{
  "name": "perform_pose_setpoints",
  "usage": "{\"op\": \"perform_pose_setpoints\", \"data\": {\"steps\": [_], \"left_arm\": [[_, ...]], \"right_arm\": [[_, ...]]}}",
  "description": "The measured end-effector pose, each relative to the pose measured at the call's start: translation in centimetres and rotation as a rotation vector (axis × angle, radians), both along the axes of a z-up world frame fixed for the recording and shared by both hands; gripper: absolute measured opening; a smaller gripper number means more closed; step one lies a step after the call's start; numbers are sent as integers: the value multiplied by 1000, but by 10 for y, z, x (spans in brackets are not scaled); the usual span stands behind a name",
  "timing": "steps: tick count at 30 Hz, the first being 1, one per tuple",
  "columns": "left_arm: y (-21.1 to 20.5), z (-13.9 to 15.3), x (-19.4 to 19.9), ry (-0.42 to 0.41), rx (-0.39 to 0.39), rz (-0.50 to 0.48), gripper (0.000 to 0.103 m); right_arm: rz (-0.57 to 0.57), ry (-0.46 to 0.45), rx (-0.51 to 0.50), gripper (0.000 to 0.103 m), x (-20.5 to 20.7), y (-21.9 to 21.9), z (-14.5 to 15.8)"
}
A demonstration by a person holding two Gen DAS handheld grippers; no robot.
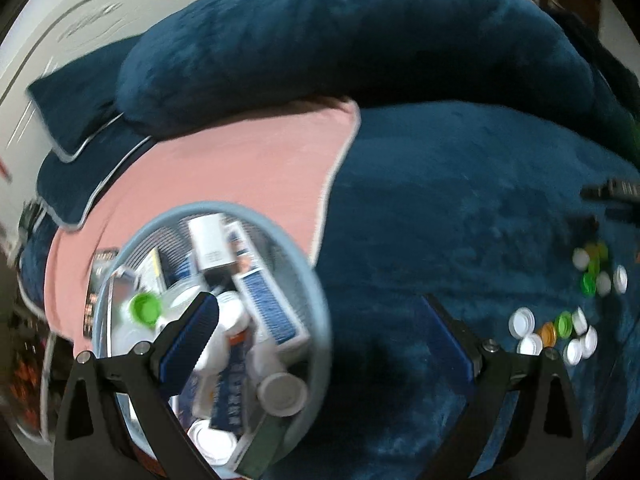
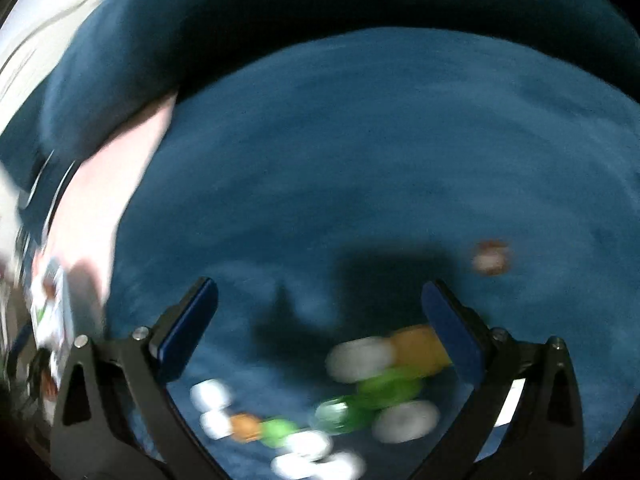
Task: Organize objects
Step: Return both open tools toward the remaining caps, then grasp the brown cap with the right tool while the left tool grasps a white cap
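Observation:
A round light-blue basket sits on the bed at the lower left of the left wrist view, filled with boxes, white bottles and a green cap. My left gripper is open, its left finger over the basket and its right finger over the blue blanket. Several white, green and orange bottle caps lie on the blanket to the right. In the blurred right wrist view, my right gripper hangs open just above the bottle caps, with nothing between its fingers. A lone brownish cap lies further right.
A dark blue plush blanket covers the bed, with a pink sheet beside it and a big blue pillow behind. A white headboard stands at the upper left. A dark object lies at the right edge.

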State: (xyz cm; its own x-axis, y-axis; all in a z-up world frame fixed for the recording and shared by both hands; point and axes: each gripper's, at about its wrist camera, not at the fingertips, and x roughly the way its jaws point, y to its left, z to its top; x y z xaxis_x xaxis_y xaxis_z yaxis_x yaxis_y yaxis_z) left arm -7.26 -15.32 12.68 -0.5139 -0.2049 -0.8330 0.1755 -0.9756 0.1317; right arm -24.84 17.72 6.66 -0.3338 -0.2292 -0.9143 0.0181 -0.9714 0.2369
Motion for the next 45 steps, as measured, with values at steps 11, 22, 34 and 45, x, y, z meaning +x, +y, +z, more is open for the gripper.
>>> {"op": "perform_pose_setpoints", "data": {"steps": [11,22,34,45], "left_arm": [[57,-26,-23,-56,-16,-179,99],[81,-39,-32,-70,105,-241,99],[161,-92,-47,-202,155,-377,92],[143,-98,-38,-215,265,-312,32]], "right_arm": [[-140,-67,93,44,-16,71,-54],[-76,34,-2,30,6,49,-5],[-14,142,-126,31,41,4,58],[13,145,-107,31,53,-10,70]]}}
